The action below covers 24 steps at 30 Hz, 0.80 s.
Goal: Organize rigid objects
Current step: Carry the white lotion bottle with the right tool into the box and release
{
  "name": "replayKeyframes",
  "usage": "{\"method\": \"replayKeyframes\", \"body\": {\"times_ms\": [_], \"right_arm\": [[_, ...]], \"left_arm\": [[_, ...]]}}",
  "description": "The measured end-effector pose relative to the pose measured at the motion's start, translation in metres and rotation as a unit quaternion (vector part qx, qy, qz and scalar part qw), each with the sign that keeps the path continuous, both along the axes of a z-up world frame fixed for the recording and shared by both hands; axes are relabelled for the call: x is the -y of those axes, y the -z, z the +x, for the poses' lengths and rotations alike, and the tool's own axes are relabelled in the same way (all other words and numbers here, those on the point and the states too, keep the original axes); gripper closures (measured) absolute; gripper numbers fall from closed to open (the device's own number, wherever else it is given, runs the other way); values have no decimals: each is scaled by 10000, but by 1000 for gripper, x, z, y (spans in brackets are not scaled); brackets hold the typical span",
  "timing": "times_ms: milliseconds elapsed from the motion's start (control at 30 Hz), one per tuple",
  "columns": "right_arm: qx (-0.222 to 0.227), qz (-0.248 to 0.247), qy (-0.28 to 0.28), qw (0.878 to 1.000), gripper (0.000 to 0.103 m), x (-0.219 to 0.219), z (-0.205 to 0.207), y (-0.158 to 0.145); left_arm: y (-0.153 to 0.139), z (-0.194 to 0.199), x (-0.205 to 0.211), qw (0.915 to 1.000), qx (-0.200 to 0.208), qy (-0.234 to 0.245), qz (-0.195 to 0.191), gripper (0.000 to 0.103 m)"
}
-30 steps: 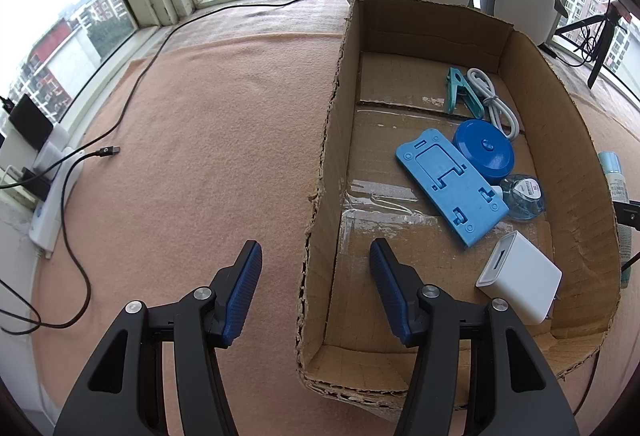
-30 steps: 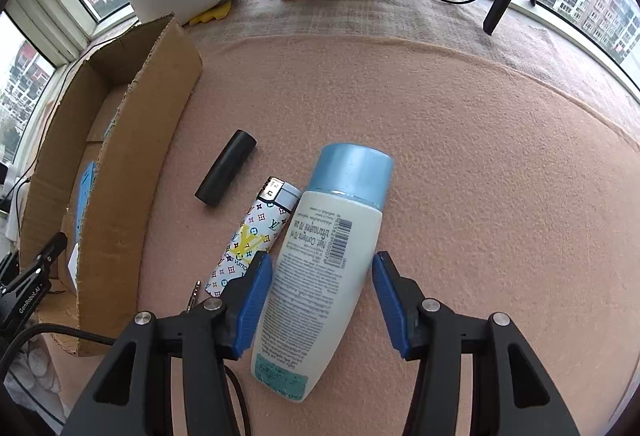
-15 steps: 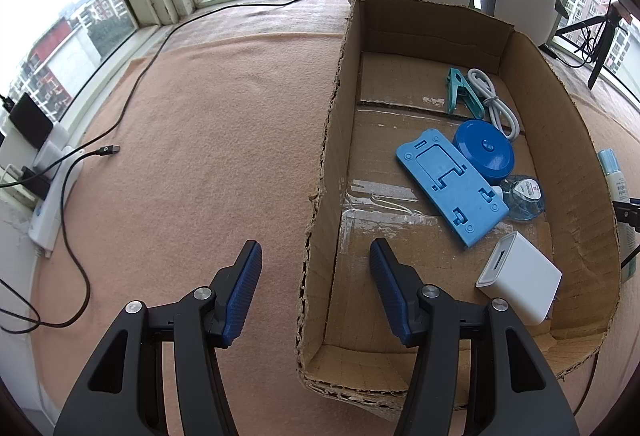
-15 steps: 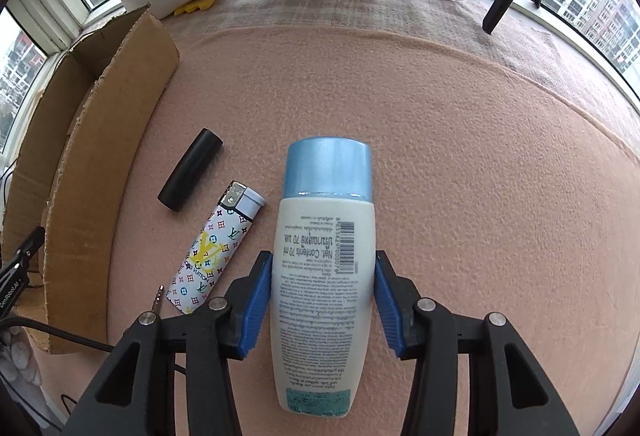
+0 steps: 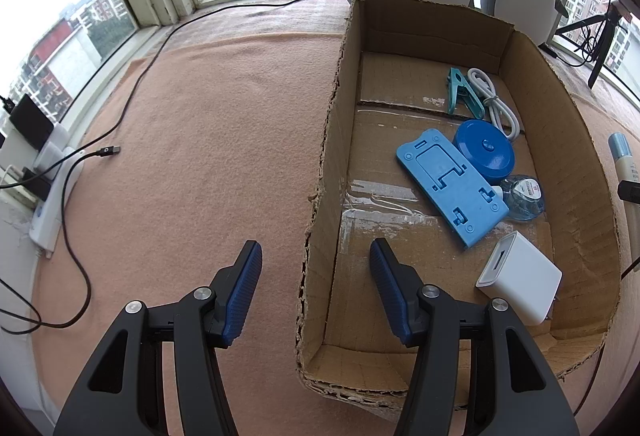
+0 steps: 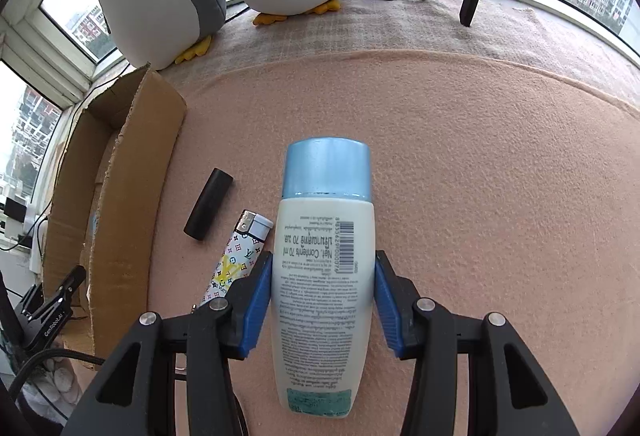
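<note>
Lying flat on the pink blanket (image 6: 480, 155), bottle (image 6: 324, 276) has its long axis along the right gripper (image 6: 323, 300), blue cap pointing away. Blue pads touch both sides of the body. Lighter (image 6: 236, 256) and black tube (image 6: 209, 209) sit just left, cardboard box (image 6: 120, 195) beyond. Left gripper (image 5: 316, 292) hangs wide open, empty, straddling the box's near wall.

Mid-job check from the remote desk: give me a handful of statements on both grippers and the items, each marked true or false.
1. The right gripper has its blue pads against the white bottle with the light-blue cap. True.
2. The patterned lighter lies inside the cardboard box. False: it lies on the pink cloth beside the bottle.
3. The left gripper holds the white charger cube. False: it is open and empty.
4. The black cylinder lies outside the box. True.
</note>
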State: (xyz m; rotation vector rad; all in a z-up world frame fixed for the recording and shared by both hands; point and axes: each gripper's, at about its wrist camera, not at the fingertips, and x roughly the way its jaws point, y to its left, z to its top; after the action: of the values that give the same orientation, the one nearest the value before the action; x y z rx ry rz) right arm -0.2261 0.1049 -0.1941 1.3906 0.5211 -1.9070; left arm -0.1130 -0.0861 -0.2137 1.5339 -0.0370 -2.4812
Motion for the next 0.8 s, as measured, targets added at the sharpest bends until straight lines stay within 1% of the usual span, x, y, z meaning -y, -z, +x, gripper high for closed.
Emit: {"method": "replayKeyframes", "body": {"times_ms": [200,367,567,800], "right_arm": [[-381,-205,-251,9987,59,24,8,-29],[-732,-308,-658,9947,59,53,31,-49],[-755,-522,-1129,9894,59,92,61,-59],[-616,-632,-1701,9815,59,130,104,-57]], "left_arm": [[0,0,0,10000,0,-5,6,46],[0,0,0,10000,1,-6,7,46],[0,0,1,10000,-6,-34,45,46],[0,0,1,10000,-12,-46,63,46]]}}
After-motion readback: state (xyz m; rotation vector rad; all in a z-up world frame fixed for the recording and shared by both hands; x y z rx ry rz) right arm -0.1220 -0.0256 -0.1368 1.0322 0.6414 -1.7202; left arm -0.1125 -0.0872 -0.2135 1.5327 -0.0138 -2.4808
